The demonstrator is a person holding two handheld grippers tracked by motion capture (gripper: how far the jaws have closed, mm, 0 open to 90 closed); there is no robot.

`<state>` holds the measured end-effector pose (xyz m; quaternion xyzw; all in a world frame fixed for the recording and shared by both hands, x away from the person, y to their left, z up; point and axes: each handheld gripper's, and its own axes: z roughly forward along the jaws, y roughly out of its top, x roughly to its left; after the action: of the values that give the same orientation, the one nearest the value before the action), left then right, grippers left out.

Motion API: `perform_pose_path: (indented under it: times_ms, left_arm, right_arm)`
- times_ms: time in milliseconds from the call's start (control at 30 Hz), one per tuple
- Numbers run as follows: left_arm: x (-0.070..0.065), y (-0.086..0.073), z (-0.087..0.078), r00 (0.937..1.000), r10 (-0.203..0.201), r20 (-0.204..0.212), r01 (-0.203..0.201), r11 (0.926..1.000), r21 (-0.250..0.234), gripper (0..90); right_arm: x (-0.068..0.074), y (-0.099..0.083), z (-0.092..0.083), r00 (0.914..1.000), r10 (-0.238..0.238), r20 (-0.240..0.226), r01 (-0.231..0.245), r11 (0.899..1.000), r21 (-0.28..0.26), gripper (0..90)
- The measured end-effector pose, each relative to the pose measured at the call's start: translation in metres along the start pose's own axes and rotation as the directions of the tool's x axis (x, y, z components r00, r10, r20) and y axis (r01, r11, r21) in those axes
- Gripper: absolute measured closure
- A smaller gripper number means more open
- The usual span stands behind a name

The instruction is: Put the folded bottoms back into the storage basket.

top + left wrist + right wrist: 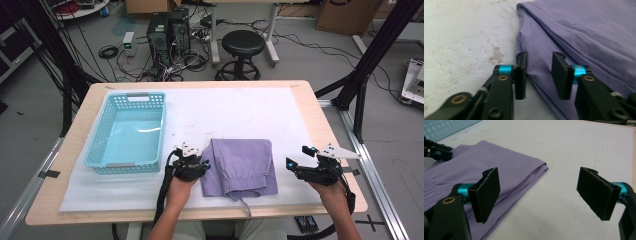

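Looking down from the high view, one folded purple garment [241, 167] lies on the white mat [235, 112] that covers the table [320, 107], near the person's edge, with one light-blue plastic basket [128, 131] well to its left. Two grippers are in sight: the left gripper [200, 164] sits at the garment's left edge, and the right gripper [296, 161] hangs apart from its right edge, its jaws parted wide with nothing in them. From the left gripper view, the left gripper [539, 75] has its two jaws low on the mat, narrowed but with a clear gap left; the folded left edge of the garment [584, 35] runs up between them, the pads [520, 75] not visibly pressing on the cloth, so the grip is not closed on it. From the right gripper view, the right gripper [549, 195] stands released, its two pads [487, 193] far apart over bare mat, the garment [499, 165] just beside the left-hand one, and the other gripper [437, 152] at the cloth's far edge.
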<state>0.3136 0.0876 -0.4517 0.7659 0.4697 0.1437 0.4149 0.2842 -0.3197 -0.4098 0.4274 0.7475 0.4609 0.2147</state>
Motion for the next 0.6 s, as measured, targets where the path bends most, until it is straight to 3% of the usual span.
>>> perform_pose_path:
  times_ms: [100,300,433,533,600]
  left_arm:
    - [-0.003,0.000,0.002,0.9995,-0.002,0.033,0.001,1.0000,0.006,85.5]
    - [-0.005,0.002,0.001,0.9938,-0.046,0.102,0.050,0.9979,-0.041,86.9]
    - [-0.012,0.006,-0.001,0.9837,-0.041,0.175,0.058,0.9938,-0.095,86.9]
    - [-0.016,0.010,-0.004,0.9724,-0.041,0.230,0.074,0.9878,-0.137,86.9]
    - [-0.017,0.010,-0.003,0.9694,-0.042,0.242,0.076,0.9879,-0.135,86.9]
  right_arm:
    - [0.000,0.000,0.000,1.0000,0.001,0.000,-0.001,1.000,0.002,19.0]
    - [0.001,0.000,0.002,1.0000,-0.003,-0.001,0.003,1.000,0.006,19.0]
    - [0.001,0.000,0.001,1.0000,-0.001,0.001,0.001,1.000,0.006,18.9]
    - [0.000,-0.001,0.001,1.0000,0.000,0.002,0.000,1.000,0.006,19.0]
    - [0.000,-0.001,0.001,1.0000,0.000,0.001,0.000,1.000,0.007,19.0]
